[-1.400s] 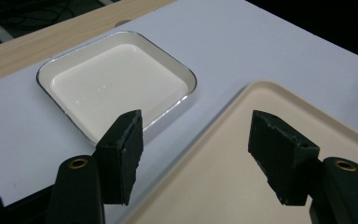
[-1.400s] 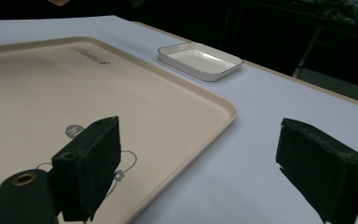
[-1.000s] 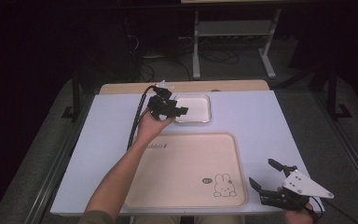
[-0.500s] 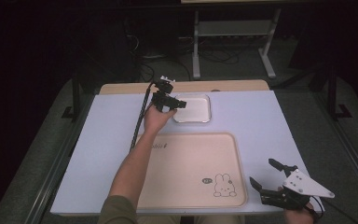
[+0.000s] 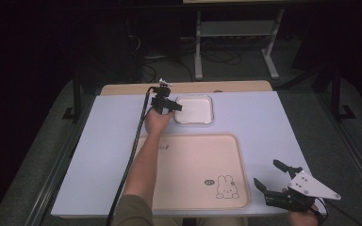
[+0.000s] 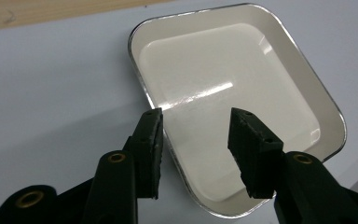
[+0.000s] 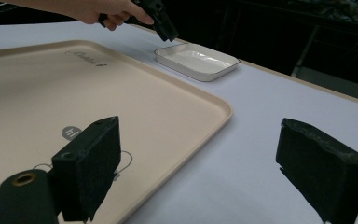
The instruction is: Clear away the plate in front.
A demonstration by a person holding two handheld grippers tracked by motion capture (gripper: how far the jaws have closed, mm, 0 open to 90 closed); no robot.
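While the left gripper (image 6: 193,140) straddles the near-left rim of the small white dish (image 6: 233,107), its jaws, which have just been closing, are partly spread, one outside the rim on the pale table cover (image 6: 51,93) and one over the dish's floor, with no pad visibly pressing on the rim yet. To do this step well, the judgement is that the hand should settle a little lower so that both pads meet the thin wall squarely, then close until it is pinched, keeping the dish level. The dish sits at the far middle of the table (image 5: 264,122), just beyond the large beige tray (image 5: 193,169), apart from it. The left gripper view gives what the high view cannot: exactly how the jaws stand across the rim and that the dish holds nothing. The high view in turn places the right gripper (image 5: 275,176) near the table's front right corner, well apart from the dish, its jaws wide and holding nothing. The right gripper view shows, low across the tray, the left hand (image 7: 107,11) bringing its gripper down at the dish's edge.
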